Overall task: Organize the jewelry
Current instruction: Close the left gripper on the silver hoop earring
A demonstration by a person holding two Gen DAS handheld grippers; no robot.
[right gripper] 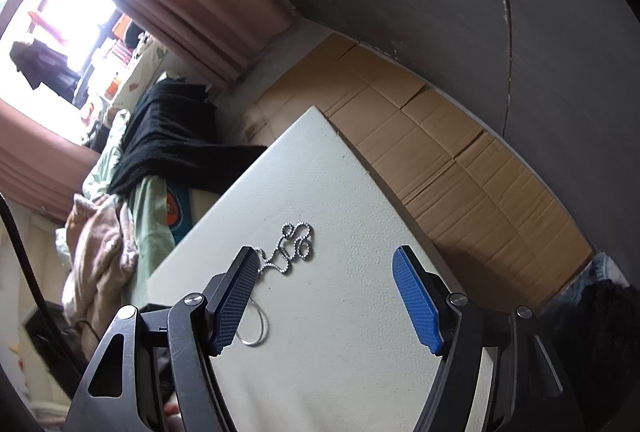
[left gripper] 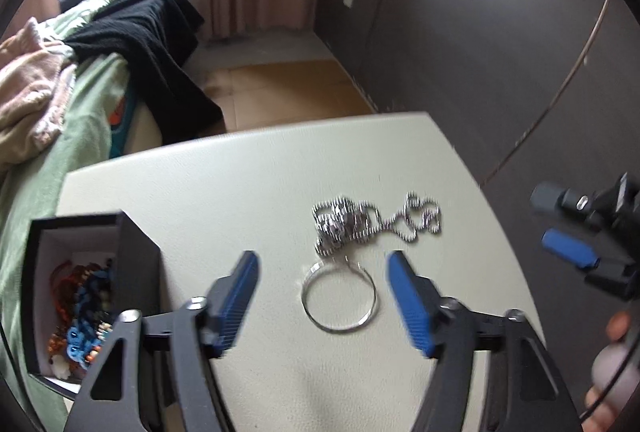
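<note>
Silver chain necklace (left gripper: pixel 376 222) with its big ring (left gripper: pixel 340 298) lies loose mid-tabletop (left gripper: pixel 240 184), not boxed yet. Left hand-held gripper (left gripper: pixel 322 302) hangs wide open around the ring, holding nothing; looks like the pickup step, so next it needs to close on the thin ring. Right hand-held gripper (right gripper: pixel 326 302) is open and empty too. Black box (left gripper: pixel 136 256) at near left already holds colourful beads (left gripper: pixel 86 324).

the left gripper (left gripper: pixel 322 294) hangs over the tabletop (left gripper: pixel 240 172) with its jaws spread wide and nothing between them. the right gripper (right gripper: pixel 324 296) is also over the tabletop, to the right of the left one, jaws wide apart and empty.
</note>
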